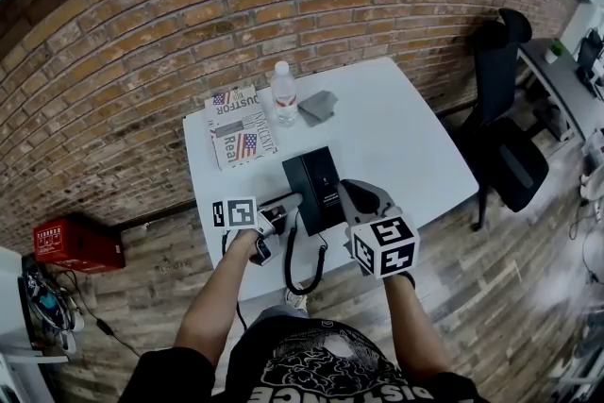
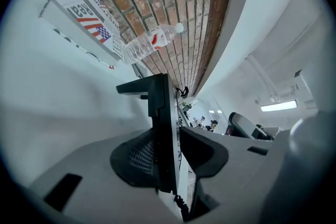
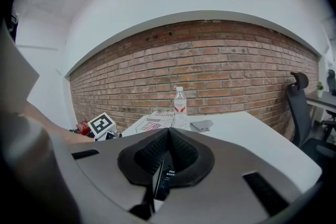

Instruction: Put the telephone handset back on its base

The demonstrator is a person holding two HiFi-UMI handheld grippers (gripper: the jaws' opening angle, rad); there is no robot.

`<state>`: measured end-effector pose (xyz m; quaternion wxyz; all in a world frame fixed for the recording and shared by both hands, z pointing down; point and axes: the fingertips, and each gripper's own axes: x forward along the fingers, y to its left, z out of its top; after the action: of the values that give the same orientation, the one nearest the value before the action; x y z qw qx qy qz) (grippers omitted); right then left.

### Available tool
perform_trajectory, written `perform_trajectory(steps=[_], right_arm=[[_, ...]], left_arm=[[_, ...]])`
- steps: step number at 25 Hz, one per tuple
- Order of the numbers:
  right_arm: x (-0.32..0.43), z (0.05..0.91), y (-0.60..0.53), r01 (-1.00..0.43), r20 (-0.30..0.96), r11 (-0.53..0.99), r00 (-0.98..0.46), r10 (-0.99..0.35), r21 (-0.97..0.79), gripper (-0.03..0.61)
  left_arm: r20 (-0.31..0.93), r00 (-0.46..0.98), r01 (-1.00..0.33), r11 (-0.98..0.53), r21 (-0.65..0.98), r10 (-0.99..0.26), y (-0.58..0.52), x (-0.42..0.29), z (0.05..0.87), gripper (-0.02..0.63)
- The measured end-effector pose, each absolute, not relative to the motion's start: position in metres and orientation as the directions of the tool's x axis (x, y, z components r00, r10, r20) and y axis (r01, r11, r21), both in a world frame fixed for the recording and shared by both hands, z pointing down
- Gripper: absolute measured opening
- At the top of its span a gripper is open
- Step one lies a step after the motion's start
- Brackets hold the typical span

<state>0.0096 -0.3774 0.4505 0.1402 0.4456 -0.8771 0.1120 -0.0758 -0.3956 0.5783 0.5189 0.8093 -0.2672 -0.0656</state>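
Note:
The black telephone base (image 1: 316, 187) stands near the front of the white table (image 1: 406, 142), and its coiled cord (image 1: 304, 271) hangs over the front edge. My left gripper (image 1: 286, 204) is at the base's left side. In the left gripper view the black handset (image 2: 161, 128) stands edge-on between the jaws of the left gripper (image 2: 177, 136). The left pad touches it, a bright gap shows at the right pad, and the jaws are open. My right gripper (image 1: 357, 195) sits at the base's right side. Its pads (image 3: 181, 152) are shut on a thin black edge of the base (image 3: 161, 180).
A clear water bottle (image 1: 284, 94), a folded newspaper (image 1: 241, 132) and a grey cloth (image 1: 318, 106) lie at the table's far side by the brick wall. A black office chair (image 1: 505, 109) stands to the right, and a red box (image 1: 71, 243) sits on the floor at the left.

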Motion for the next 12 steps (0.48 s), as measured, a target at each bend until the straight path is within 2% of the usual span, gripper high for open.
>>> perform_trajectory(steps=[12], right_arm=[[0.009,0.44,-0.348,-0.785,0.33,0.615,-0.6,-0.729,-0.069,0.002]], left_arm=[[0.271,0.702,-0.595,-0.332,0.732,-0.659,-0.38,-0.11,0.542,0.117]])
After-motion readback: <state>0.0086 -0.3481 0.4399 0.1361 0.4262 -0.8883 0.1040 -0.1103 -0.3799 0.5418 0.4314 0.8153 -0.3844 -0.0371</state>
